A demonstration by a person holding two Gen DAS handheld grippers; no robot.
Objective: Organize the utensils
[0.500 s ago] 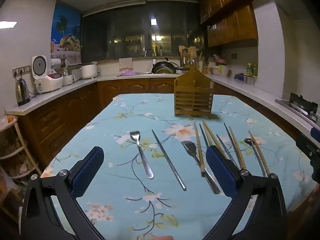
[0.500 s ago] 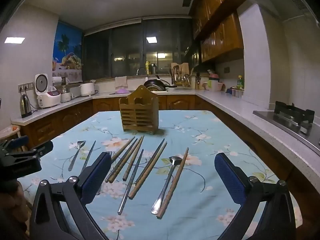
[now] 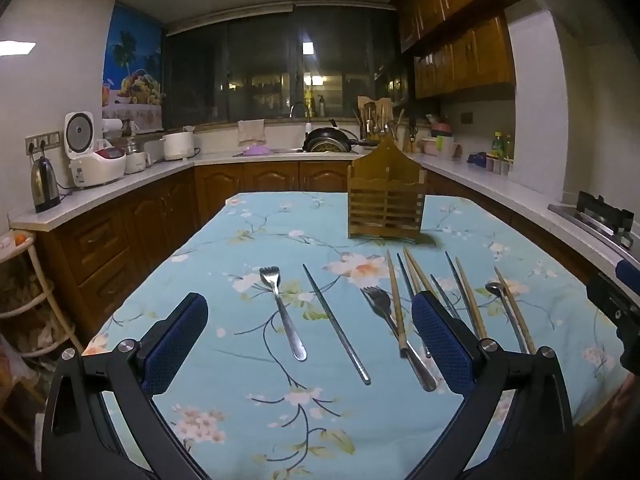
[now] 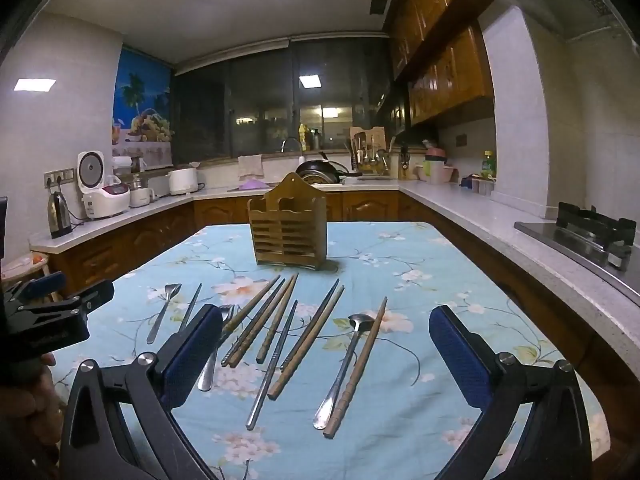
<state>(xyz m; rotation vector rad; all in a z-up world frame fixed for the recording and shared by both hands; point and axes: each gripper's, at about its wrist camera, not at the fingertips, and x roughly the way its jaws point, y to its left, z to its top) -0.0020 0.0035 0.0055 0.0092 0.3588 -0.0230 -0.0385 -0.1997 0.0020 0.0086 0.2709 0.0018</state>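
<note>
A wooden utensil holder [image 3: 386, 204] [image 4: 288, 228] stands upright at the far middle of the table. In front of it, loose on the floral cloth, lie a fork [image 3: 282, 312], a metal chopstick [image 3: 336, 324], a second fork [image 3: 396, 332] [image 4: 218, 344], several wooden and metal chopsticks [image 4: 276, 328] and a spoon [image 3: 504, 308] [image 4: 344, 364]. My left gripper [image 3: 310, 332] hovers open near the first fork and the metal chopstick, holding nothing. My right gripper [image 4: 326, 344] hovers open near the chopsticks and spoon, also holding nothing. Each gripper shows at the edge of the other's view.
The table [image 3: 248, 380] wears a blue flowered cloth. Kitchen counters run round three sides, with a kettle [image 3: 44, 184] and rice cooker [image 3: 92, 152] at left, a sink and pan [image 3: 328, 144] at the back, and a gas hob [image 4: 592, 236] at right. A small stool [image 4: 24, 268] stands at left.
Both views have shifted only slightly. The utensils lie where they were and both grippers stay wide open.
</note>
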